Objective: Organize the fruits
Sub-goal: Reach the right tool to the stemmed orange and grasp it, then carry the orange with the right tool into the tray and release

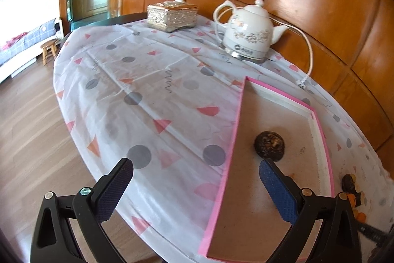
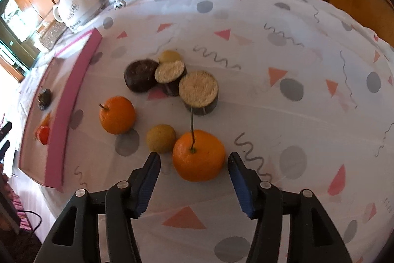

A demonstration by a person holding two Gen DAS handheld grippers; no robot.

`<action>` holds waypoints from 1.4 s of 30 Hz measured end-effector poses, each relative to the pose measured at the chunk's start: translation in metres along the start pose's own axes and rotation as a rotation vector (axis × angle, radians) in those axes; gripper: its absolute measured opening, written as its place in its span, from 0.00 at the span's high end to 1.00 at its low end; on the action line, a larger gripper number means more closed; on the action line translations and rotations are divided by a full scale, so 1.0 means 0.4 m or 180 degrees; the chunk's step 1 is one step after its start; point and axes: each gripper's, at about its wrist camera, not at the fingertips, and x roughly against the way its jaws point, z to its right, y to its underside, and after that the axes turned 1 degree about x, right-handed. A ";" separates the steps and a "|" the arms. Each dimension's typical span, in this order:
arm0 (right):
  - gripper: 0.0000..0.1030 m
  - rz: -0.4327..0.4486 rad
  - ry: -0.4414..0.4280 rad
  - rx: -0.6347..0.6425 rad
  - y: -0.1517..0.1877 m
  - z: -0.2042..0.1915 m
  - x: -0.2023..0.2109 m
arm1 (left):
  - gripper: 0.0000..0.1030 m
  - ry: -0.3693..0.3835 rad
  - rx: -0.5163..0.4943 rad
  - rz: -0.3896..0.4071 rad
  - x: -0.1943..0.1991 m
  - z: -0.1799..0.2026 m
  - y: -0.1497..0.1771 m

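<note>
A pink-rimmed shallow box (image 1: 275, 115) lies on the table with one dark round fruit (image 1: 269, 145) in it. My left gripper (image 1: 195, 175) is open and empty, its right finger over the box just short of that fruit. In the right wrist view the box (image 2: 71, 95) holds the dark fruit (image 2: 44, 98) and a small red thing (image 2: 43, 135). My right gripper (image 2: 194, 163) is open around a stemmed orange (image 2: 198, 159) on the cloth, not touching it. A second orange (image 2: 117, 115), two tan fruits (image 2: 161, 141) and dark cut pieces (image 2: 199, 92) lie beyond.
A white kettle (image 1: 250, 33) with a loose cord (image 1: 309, 58) and a tissue box (image 1: 172, 14) stand at the table's far side by the wooden wall. The table edge drops to the floor on the left. More fruit (image 1: 349, 185) lies right of the box.
</note>
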 end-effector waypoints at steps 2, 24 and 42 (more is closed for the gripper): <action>0.61 0.0077 0.0124 0.0099 0.007 -0.012 0.006 | 0.00 -0.0014 0.0020 -0.0028 -0.005 -0.004 0.002; 0.62 0.0394 -0.0692 0.0836 0.005 -0.300 0.103 | 0.00 0.0031 0.0053 -0.0054 -0.005 -0.009 0.003; 0.59 0.0094 -0.0911 0.1244 0.011 -0.522 -0.009 | 0.00 0.0019 0.0073 -0.0101 -0.023 -0.018 0.006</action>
